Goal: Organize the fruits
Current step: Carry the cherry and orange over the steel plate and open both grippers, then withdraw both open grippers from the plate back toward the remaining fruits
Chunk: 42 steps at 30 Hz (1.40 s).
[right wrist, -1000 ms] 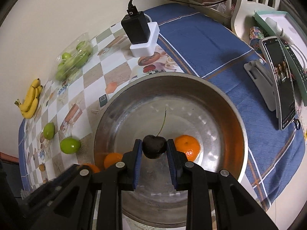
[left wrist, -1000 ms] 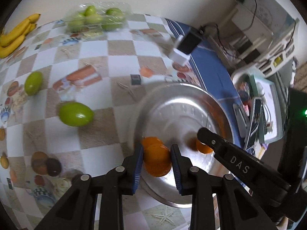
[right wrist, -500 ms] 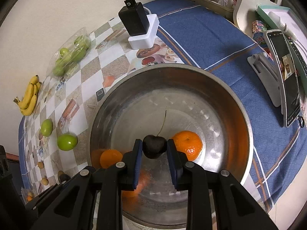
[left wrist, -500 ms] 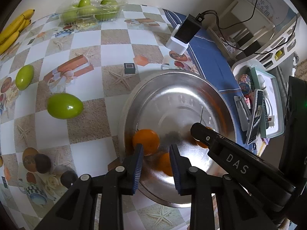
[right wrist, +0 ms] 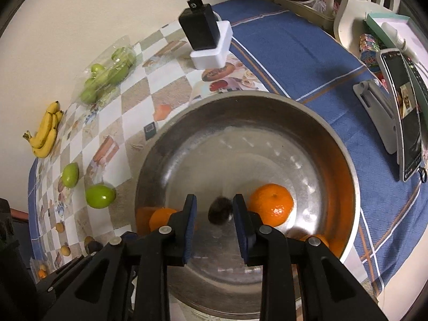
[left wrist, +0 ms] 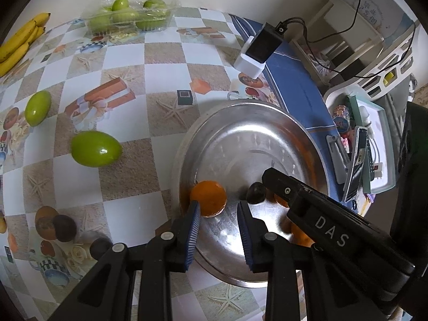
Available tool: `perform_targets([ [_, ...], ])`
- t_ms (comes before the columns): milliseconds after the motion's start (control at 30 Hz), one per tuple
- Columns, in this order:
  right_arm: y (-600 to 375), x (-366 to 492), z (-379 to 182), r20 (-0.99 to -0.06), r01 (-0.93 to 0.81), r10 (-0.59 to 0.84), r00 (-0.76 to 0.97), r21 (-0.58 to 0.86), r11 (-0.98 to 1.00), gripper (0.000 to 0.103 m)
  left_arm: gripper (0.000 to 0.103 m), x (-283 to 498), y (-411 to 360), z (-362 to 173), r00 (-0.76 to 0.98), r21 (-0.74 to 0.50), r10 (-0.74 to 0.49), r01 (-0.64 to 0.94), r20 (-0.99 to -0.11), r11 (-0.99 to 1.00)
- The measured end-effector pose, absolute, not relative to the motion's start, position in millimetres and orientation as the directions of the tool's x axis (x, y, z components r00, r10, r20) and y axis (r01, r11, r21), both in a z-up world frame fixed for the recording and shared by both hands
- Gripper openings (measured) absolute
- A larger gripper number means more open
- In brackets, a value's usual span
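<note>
My right gripper (right wrist: 214, 214), which pinched the cherry (right wrist: 220, 210) a second ago, now stands with jaws parted and empty; the blurred cherry drops into the steel bowl (right wrist: 307, 112). My left gripper (left wrist: 218, 226) hangs open, empty. This delivery looks complete. Counted: 3 oranges in the bowl, including one (right wrist: 271, 204) beside the cherry; 2 loose green fruits (left wrist: 95, 148); 1 banana bunch (right wrist: 45, 133).

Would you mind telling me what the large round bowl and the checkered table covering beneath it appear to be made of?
The large round bowl looks like polished metal, probably stainless steel: it is silvery and mirrors the oranges' colour on its wall. The checkered table covering seems to be printed vinyl or oilcloth, judging by its smooth, faintly glossy surface and printed starfish and gift pictures, though that is less certain.
</note>
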State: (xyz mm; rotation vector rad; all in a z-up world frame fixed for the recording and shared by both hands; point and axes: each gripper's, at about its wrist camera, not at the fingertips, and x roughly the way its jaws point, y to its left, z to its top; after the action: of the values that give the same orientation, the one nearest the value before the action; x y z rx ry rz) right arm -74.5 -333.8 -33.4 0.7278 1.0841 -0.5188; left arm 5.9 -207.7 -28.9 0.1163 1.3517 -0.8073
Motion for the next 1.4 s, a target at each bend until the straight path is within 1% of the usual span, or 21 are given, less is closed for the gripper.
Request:
perform_targets([
  [200,-333,-75,-26,-0.91,0.694,-0.048,0.412,0.279,0.664,0.029,0.032,10,-202,-23,0.025,-0.353,-0.446,0.572,-0.895,0.741],
  [367,-333,-75,-27,-0.911,0.696,-0.045,0.409,0.279,0.662,0.029,0.032,20,-189,-23,0.047,-0.345,-0.435,0.536,-0.899,0.77],
  [467,-332,-74,-27,-0.912,0.694,-0.043,0.408,0.279,0.663,0.029,0.032,30,-177,-23,0.083,-0.328,-0.418,0.492,-0.904,0.807],
  [600,-327,-70,-29,-0.916,0.68,-0.034,0.4,0.272,0.681,0.029,0.032,44,-156,-21,0.188,-0.248,-0.349,0.414,-0.918,0.876],
  [833,-319,-65,-28,-0.918,0.659,-0.039,0.394,0.252,0.709,0.029,0.033,56,-133,-18,0.24,-0.242,-0.33,0.333,-0.913,0.912],
  [867,-319,-65,-28,-0.919,0.656,-0.042,0.391,0.246,0.713,0.029,0.042,58,-132,-19,0.241,-0.236,-0.322,0.326,-0.916,0.915],
  [900,-317,-63,-29,-0.923,0.652,-0.048,0.383,0.233,0.722,0.032,0.062,59,-130,-20,0.241,-0.233,-0.317,0.32,-0.917,0.918],
  [933,-316,-61,-29,-0.926,0.65,-0.054,0.373,0.219,0.727,0.047,0.07,60,-129,-21,0.243,-0.226,-0.308,0.313,-0.92,0.923],
  [967,-315,-59,-30,-0.93,0.65,-0.063,0.362,0.203,0.732,0.064,0.074,61,-128,-22,0.25,-0.209,-0.289,0.304,-0.924,0.929],
  [1000,-313,-58,-31,-0.933,0.646,-0.073,0.353,0.187,0.74,0.068,0.074,62,-128,-23,0.254,-0.197,-0.278,0.302,-0.926,0.933],
  [1033,-312,-57,-31,-0.934,0.642,-0.08,0.348,0.176,0.746,0.069,0.074,62,-127,-23,0.259,-0.188,-0.269,0.3,-0.928,0.935],
  [1067,-310,-55,-31,-0.936,0.635,-0.088,0.339,0.159,0.756,0.069,0.078,63,-126,-24,0.263,-0.178,-0.259,0.296,-0.929,0.938],
  [1100,-309,-54,-32,-0.938,0.632,-0.093,0.335,0.151,0.76,0.07,0.085,64,-125,-25,0.268,-0.167,-0.248,0.291,-0.931,0.942],
  [1133,-307,-53,-32,-0.94,0.626,-0.102,0.327,0.135,0.768,0.072,0.088,64,-123,-25,0.273,-0.159,-0.24,0.286,-0.932,0.945],
  [1167,-306,-52,-33,-0.941,0.621,-0.105,0.322,0.126,0.773,0.073,0.094,65,-122,-26,0.281,-0.146,-0.226,0.278,-0.933,0.949],
  [1267,-303,-50,-35,-0.943,0.613,-0.104,0.316,0.12,0.781,0.075,0.097,67,-119,-27,0.294,-0.123,-0.203,0.27,-0.934,0.955],
  [1300,-302,-49,-36,-0.943,0.61,-0.101,0.317,0.121,0.783,0.077,0.101,67,-118,-27,0.3,-0.114,-0.195,0.267,-0.934,0.957],
  [1333,-302,-49,-36,-0.944,0.608,-0.098,0.316,0.122,0.784,0.085,0.103,68,-116,-27,0.308,-0.103,-0.185,0.264,-0.933,0.959],
  [1367,-301,-49,-36,-0.943,0.607,-0.099,0.317,0.122,0.786,0.09,0.103,68,-116,-27,0.317,-0.097,-0.181,0.265,-0.931,0.959],
  [1400,-300,-48,-36,-0.942,0.604,-0.101,0.319,0.12,0.788,0.09,0.103,68,-115,-26,0.324,-0.09,-0.177,0.266,-0.929,0.96],
])
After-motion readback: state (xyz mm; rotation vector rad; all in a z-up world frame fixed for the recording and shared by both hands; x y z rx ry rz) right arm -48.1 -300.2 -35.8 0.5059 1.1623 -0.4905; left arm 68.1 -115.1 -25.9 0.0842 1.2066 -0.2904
